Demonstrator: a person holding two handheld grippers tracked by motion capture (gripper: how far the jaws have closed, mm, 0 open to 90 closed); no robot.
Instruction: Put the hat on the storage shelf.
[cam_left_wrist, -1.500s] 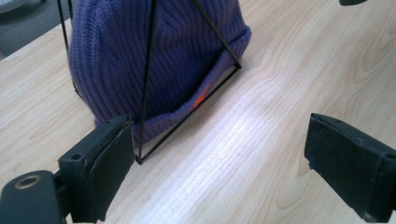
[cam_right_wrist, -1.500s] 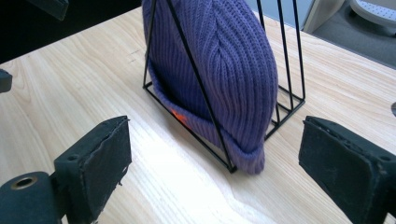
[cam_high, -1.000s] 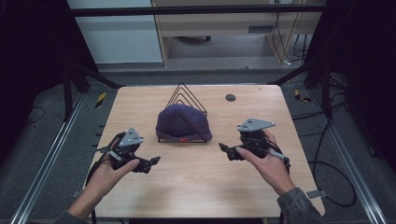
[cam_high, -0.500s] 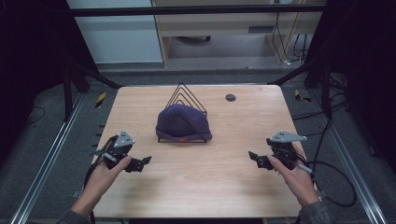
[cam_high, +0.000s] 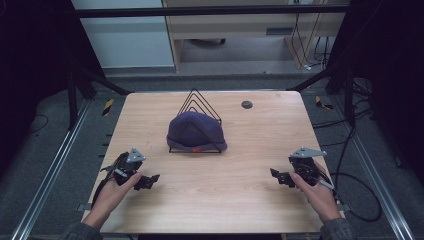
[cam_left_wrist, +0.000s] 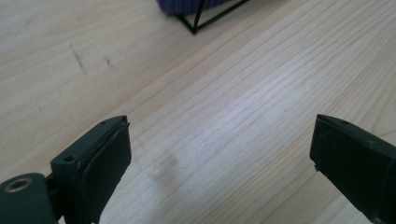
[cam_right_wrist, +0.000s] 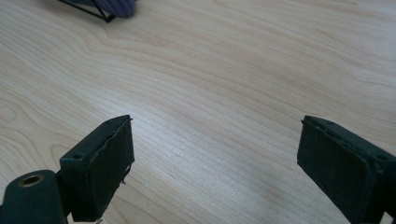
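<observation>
I see a dark purple knitted cap (cam_high: 196, 131) draped over a black wire rack (cam_high: 200, 102) made of nested triangles, with a small red mark low on the cap's near edge. It sits ahead of both my grippers and between them, well apart from each. My left gripper (cam_high: 148, 181) is low over the wooden table (cam_high: 240, 200) with its jaws spread wide and nothing between them; in the left gripper view the cap's hem and a corner of the rack's base peek in at the top, beyond the jaws. My right gripper (cam_high: 278, 177) is likewise wide open and empty, its jaws having eased inward only slightly; cap and rack lie ahead to its left.
</observation>
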